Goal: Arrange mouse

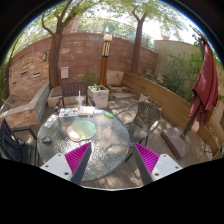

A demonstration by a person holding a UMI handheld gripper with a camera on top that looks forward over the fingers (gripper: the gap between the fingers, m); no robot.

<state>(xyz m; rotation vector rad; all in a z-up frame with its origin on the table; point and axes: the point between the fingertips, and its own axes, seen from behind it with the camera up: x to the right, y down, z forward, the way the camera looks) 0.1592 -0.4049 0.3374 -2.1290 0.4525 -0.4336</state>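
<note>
My gripper [112, 160] is open and empty; its pink pads [77, 157] are spread wide over the near edge of a round glass table [105, 150]. On the table beyond the fingers lies a pale green round mat [81, 128]. A small dark object, possibly the mouse [47, 140], sits near the table's left rim, left of the left finger. A white flat item [75, 112] lies at the table's far side and a small green thing [108, 114] to its right.
Metal chairs stand around the table, on the left [15, 140] and on the right [145, 118]. A brick wall [85, 55], a white planter [98, 95], a wooden bench [170, 105] and a folded red umbrella [207, 85] lie beyond.
</note>
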